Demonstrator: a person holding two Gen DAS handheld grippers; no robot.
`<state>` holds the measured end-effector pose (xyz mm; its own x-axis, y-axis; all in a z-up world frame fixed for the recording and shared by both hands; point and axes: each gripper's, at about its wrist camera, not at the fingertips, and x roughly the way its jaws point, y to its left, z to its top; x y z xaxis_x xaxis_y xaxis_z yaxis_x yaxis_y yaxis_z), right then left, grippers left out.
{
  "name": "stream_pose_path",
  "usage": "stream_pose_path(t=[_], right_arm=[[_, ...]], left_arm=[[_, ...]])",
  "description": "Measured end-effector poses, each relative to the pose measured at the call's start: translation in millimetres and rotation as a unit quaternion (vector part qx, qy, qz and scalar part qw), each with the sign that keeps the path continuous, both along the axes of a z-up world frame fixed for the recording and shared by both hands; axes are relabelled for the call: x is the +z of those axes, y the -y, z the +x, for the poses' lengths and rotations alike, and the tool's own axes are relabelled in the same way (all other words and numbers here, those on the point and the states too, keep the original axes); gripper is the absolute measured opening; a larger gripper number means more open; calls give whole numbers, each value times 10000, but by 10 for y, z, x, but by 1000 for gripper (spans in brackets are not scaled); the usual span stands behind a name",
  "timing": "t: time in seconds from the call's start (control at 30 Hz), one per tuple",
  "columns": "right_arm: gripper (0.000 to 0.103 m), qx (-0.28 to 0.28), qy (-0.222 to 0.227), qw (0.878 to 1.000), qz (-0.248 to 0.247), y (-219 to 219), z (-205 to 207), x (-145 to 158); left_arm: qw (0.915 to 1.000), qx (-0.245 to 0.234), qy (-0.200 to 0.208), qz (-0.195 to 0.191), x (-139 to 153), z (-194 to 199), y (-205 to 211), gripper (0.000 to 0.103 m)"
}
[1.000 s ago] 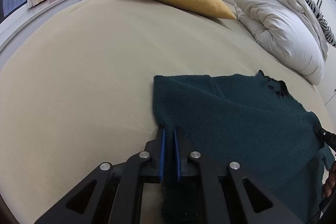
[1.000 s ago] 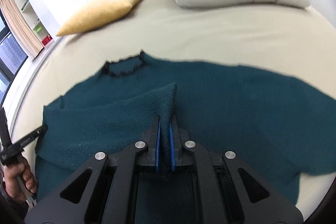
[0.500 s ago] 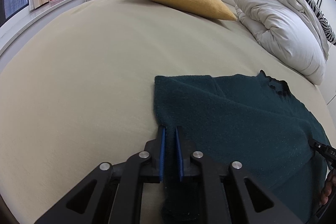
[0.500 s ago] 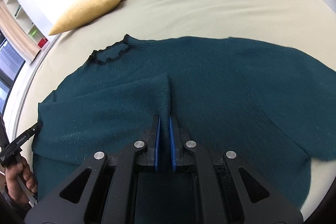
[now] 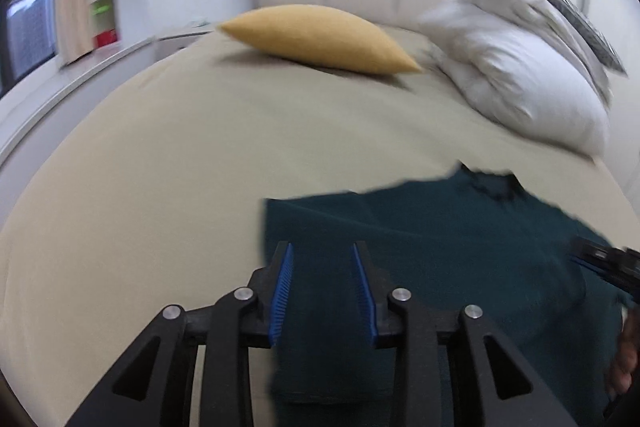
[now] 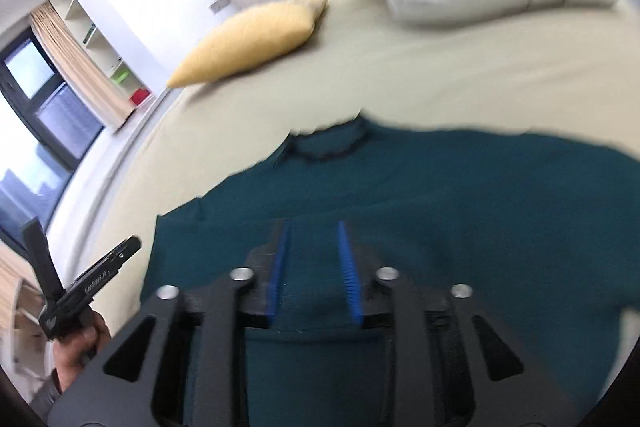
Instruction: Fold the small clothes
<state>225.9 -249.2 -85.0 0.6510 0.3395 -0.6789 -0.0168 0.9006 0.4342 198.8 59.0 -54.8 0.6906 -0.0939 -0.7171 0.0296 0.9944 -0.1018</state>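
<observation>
Both grippers are spread open here, left gripper and right gripper, gripping nothing, just over the dark teal knit sweater lying on the beige bed sheet. I'd smooth the folded side flat before regrabbing an edge.

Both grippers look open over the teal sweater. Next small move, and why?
Probably shift the right gripper toward the unfolded right sleeve. Both it and the left gripper stand open, gripping nothing; the sweater lies on the bed with its left side already folded over.
</observation>
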Motion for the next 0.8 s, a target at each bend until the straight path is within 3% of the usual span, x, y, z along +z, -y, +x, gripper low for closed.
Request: stream_pose_path(t=[0.07, 0.1, 0.17, 0.23, 0.33, 0.37, 0.47, 0.5, 0.53, 0.6, 0.67, 0.8], right_arm=[[35, -160, -745, 9966, 328, 68, 97, -420], [33, -197, -856, 9950, 466, 96, 79, -541], [32, -173, -264, 9964, 782, 218, -131, -599], [31, -269, -228, 9944, 996, 352, -289, -592], [26, -799, -236, 9922, 924, 689, -635, -466], [32, -1027, -289, 9905, 863, 801, -741, -408], [34, -1683, -118, 9809, 965, 1289, -1239, -200], [43, -1902, -21, 9765, 1014, 1455, -1418, -151], [49, -2225, 89, 9693, 1045, 1655, -1628, -101], [63, -3079, 359, 9429, 1220, 2159, -2144, -62], [68, -3646, 389, 9182, 1501, 2549, -2477, -133], [68, -4420, 324, 8681, 2236, 3293, -3017, -361]], left_arm=[[9987, -241, -417, 144, -214, 83, 174, 33], [9971, -298, -664, 223, -354, 124, 219, 34], [9972, -375, -474, 440, -449, 68, 258, 35], [9968, -387, -538, 439, -422, 65, 247, 35], [9976, -227, -641, 136, -333, 69, 94, 35], [9980, -127, -614, 64, -282, 27, 50, 35], [9988, -43, -462, -177, -116, -171, -26, 38], [9990, -61, -386, -231, -67, -241, -24, 42], [9991, -80, -317, -274, -22, -311, -22, 45], [9987, -143, -246, -416, 49, -458, 43, 53], [9973, -267, -242, -645, 89, -613, 123, 59], [9928, -493, -399, -1018, 74, -787, 289, 66]])
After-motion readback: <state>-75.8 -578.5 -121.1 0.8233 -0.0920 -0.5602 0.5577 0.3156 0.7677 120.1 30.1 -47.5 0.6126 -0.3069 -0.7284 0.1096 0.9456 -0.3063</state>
